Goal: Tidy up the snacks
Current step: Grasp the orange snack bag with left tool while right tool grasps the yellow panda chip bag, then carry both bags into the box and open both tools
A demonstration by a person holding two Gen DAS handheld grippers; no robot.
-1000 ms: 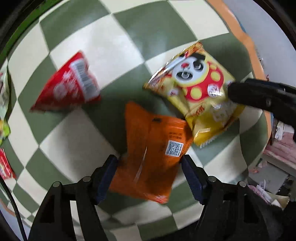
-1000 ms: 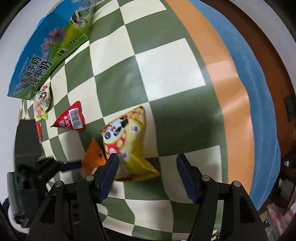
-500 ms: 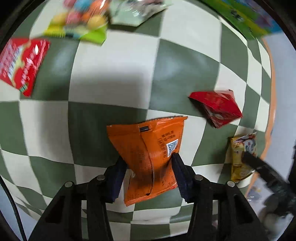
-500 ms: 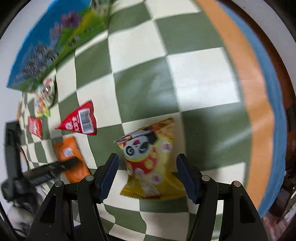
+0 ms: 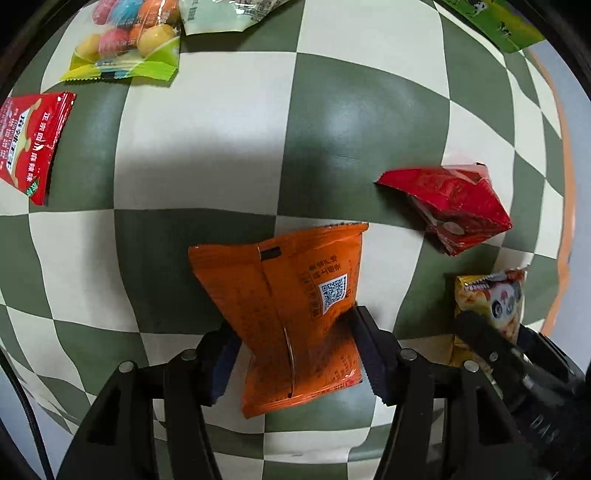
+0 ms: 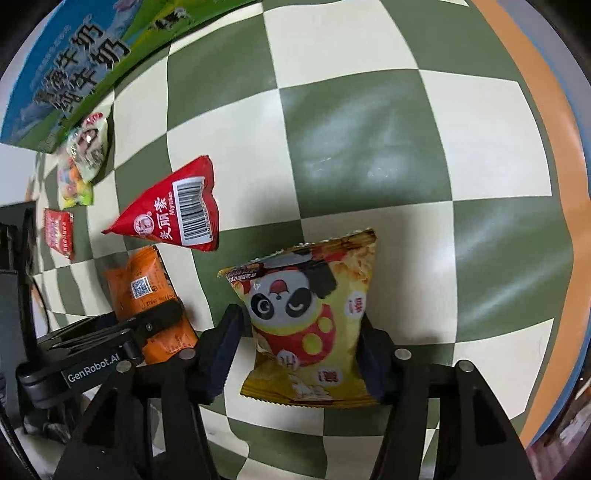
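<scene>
Green and cream checks cover the surface [image 5: 207, 155], which has an orange band along its far right edge. The left tongs [image 5: 295, 354] point down at an orange packet [image 5: 288, 314]; their jaws have just been opening, and the packet sits between them with both pads at its pinched waist, looking as if they press it. The packet's back faces up, showing a square code. The right tongs [image 6: 299, 350] point down over a yellow panda packet [image 6: 310, 321]; their jaws have just been closing, and the packet lies between the pads, the right pad at its edge and the left pad close beside it, so I cannot tell for sure whether it is pinched.

A red triangular packet [image 6: 173, 210] with a barcode lies beyond both, near the orange one but apart from it. Further left in the right wrist view, a flat red sachet [image 5: 29, 144], a clear bag of coloured sweets [image 5: 125, 40] and a pale green packet [image 5: 221, 14] lie in a loose group. A blue and green milk carton [image 6: 74, 62] lies along the far edge of the surface.
</scene>
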